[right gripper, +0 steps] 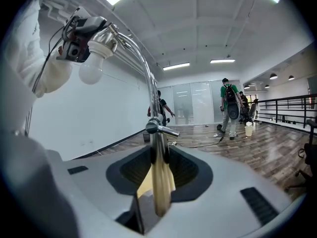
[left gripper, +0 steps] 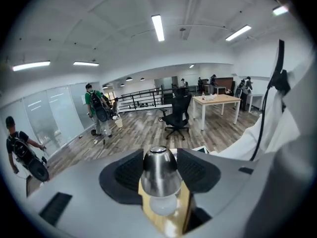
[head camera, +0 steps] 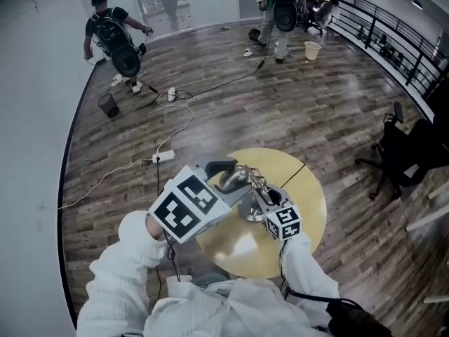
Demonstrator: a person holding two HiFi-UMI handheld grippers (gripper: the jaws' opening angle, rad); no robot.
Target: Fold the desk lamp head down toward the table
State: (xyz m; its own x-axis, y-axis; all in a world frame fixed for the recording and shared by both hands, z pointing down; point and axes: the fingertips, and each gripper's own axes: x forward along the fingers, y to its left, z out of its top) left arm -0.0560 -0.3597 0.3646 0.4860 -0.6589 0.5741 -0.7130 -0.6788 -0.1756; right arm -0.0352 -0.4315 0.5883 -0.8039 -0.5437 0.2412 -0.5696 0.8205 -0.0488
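Left gripper (left gripper: pixel 160 158) wide round lamp head (left gripper: pixel 158 178), right gripper (right gripper: pixel 159 157) clamping stem (right gripper: pixel 161 187)

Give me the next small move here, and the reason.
Probably close the left gripper on the lamp head: it sits untouched between the open jaws, well above the table, while the right gripper clamps the stem steady.

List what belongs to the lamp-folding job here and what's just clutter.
In the job:
- desk lamp head, between the open jaws of the left gripper
- lamp stem, clamped by the right gripper
- round yellow table

Lying about:
- power strip
- waste bin
- bucket
- office chair
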